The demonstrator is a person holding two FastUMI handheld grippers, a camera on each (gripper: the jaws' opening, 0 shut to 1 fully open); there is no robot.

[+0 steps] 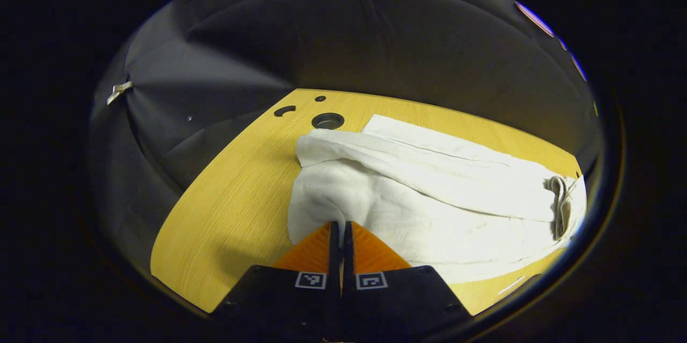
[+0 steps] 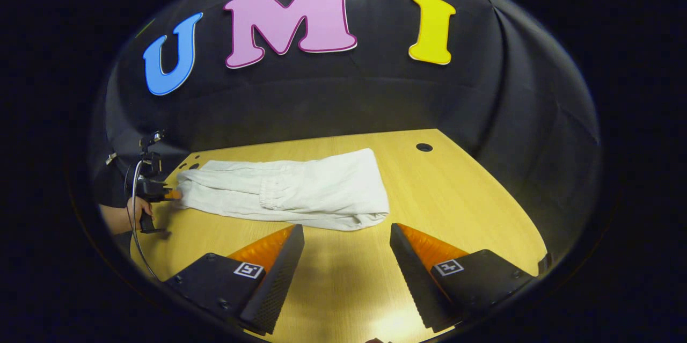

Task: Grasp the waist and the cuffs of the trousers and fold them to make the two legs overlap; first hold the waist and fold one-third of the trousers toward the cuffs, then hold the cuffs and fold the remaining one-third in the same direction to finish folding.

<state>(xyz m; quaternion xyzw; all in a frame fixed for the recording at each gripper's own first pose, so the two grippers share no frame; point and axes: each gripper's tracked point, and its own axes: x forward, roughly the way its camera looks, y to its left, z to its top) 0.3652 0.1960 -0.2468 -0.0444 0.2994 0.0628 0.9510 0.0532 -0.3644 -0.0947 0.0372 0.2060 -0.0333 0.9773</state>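
**White trousers pinched at one end, other claw wide apart**

Seen through the left gripper view: at the far left, black booth cloth (image 1: pixel 214 64) with a small pale clip (image 1: pixel 119 90). Right of it, wooden table (image 1: pixel 225 203), with three holes (image 1: pixel 328 120) ahead of the claw near the far edge. At the bottom centre, left gripper (image 1: pixel 340 227), fingers drawn together with only a thin slit between them, pressing a pinch of cloth at the near-left edge of the white trousers (image 1: pixel 429 198). Ahead and to the right of this claw, the trousers folded over in layers, stretching away to the right, ending in a bunched grey-white hem (image 1: pixel 561 203).

Seen through the right gripper view: far off to the left, a hand (image 2: pixel 137 211) holding the other gripper, its tips touching the left end of the trousers (image 2: pixel 300 190). Trousers lying flat just ahead of the claw, slightly left of centre, not touched by it. At the bottom, right gripper (image 2: pixel 346 241), fingers spread wide apart, holding nothing, bare table (image 2: pixel 456 198) between them. Ahead to the right, one small hole (image 2: pixel 424 147) in the table.
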